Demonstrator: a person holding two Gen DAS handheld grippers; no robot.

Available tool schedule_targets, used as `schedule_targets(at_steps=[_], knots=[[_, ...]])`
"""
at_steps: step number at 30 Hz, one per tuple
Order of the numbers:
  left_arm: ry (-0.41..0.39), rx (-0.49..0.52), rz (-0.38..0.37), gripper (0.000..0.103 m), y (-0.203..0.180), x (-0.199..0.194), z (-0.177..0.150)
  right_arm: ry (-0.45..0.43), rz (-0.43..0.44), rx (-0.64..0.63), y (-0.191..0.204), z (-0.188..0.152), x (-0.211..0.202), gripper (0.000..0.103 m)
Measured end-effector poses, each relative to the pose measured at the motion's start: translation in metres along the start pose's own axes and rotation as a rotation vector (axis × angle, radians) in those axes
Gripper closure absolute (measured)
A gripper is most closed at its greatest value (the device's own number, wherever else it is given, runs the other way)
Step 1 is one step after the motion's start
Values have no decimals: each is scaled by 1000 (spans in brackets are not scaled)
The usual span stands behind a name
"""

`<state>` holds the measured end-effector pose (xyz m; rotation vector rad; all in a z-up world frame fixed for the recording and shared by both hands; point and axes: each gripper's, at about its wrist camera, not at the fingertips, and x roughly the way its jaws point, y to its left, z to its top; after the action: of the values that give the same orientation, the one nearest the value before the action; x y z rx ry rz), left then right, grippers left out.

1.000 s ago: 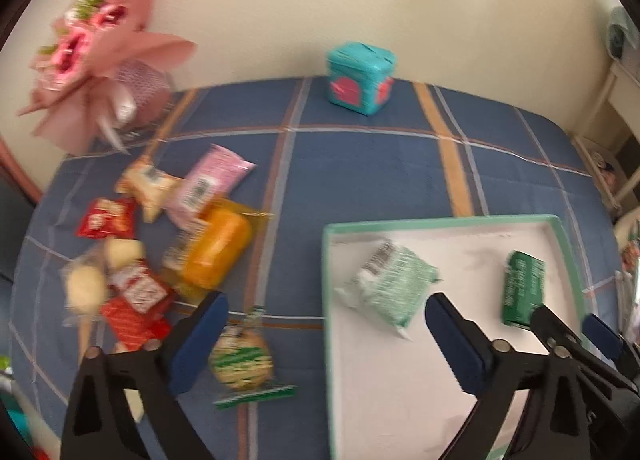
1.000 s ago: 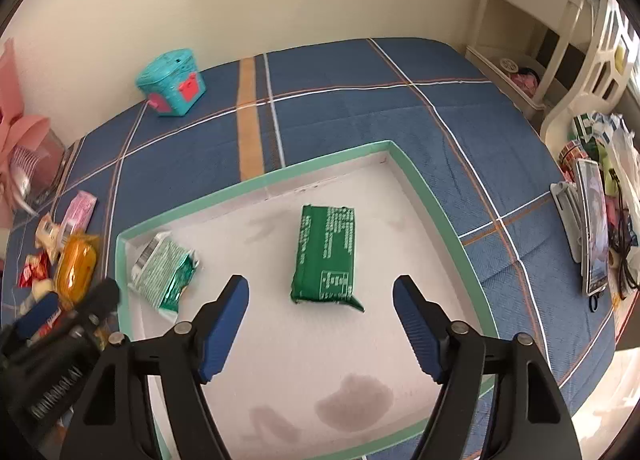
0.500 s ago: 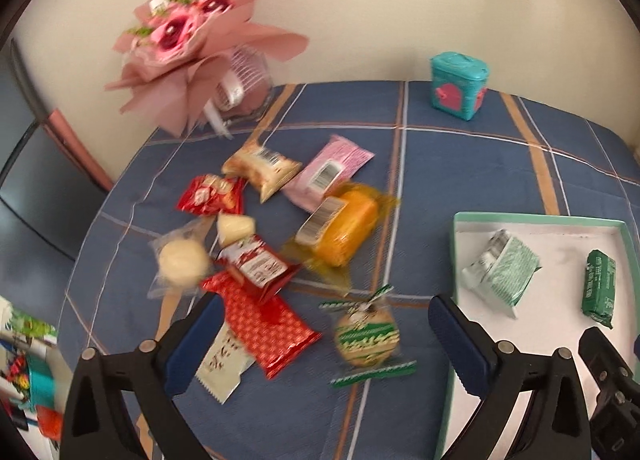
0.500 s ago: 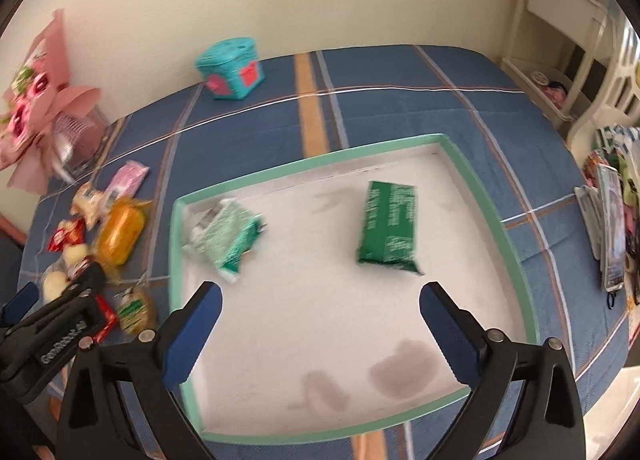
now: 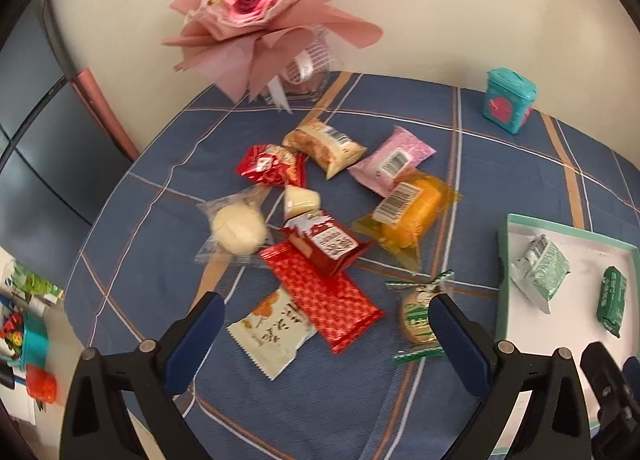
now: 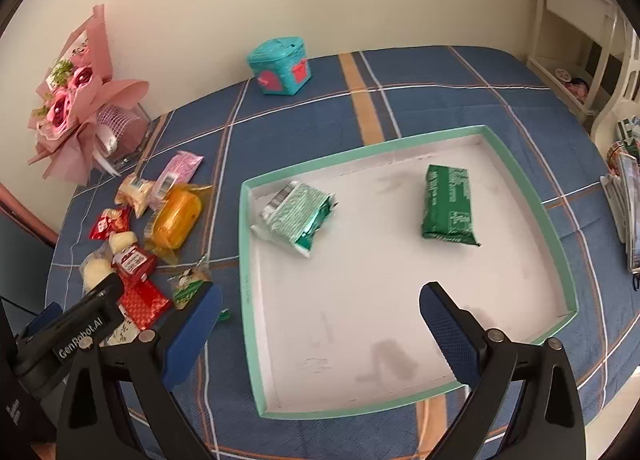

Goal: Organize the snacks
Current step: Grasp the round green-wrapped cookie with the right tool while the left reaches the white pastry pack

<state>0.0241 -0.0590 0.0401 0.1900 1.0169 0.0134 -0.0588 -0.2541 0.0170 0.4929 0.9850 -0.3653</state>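
Observation:
A white tray with a mint rim [image 6: 244, 244] lies on the blue checked cloth and holds a light green packet [image 6: 296, 214] and a dark green packet [image 6: 449, 206]. The tray also shows in the left wrist view [image 5: 505, 260]. Left of it lies a pile of loose snacks: a red foil bar [image 5: 324, 296], an orange cake packet [image 5: 408, 216], a pink packet [image 5: 394, 160], a white bun [image 5: 238, 230] and a green-ribboned cookie [image 5: 416, 314]. My left gripper [image 5: 326, 340] is open and empty above the pile. My right gripper [image 6: 318, 326] is open and empty above the tray's near part.
A pink flower bouquet [image 5: 256, 12] stands at the back left against the wall. A teal box with pink hearts [image 6: 282, 66] sits at the back of the table. White shelving [image 6: 580, 40] and stacked items [image 6: 628, 196] stand off the table's right edge.
Both grippers have pulled back and swung left. The left view now centres on the snack pile instead of the tray. The right gripper's jaws have opened wider. Nothing was picked up.

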Motion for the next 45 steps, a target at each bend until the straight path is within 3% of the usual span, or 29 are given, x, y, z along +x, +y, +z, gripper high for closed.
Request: schedule_targets(at_steps=[8,14,25,30,35,39,45], knots=[[46,-41,25,0,28,15,2,-10,1,-62,23,-8,2,4],[100,-153,-5,0,68,39,6,0,-31,-81,41,-7,13,4],[135,-278,-56,0,110,69,4,44,50,-274,111,-12,41,4],[139,-260,-84,0,106,80,8,81,45,-297,121,-12,59,4],[214,-243,-115,0,101,98,7,112,63,-286,121,-9,72,4],[248,-181,-69,0,97,106,3,154,77,-263,120,-7,86,4],[270,-158,-74,0,97,109,-1,173,52,-294,125,-7,99,5]])
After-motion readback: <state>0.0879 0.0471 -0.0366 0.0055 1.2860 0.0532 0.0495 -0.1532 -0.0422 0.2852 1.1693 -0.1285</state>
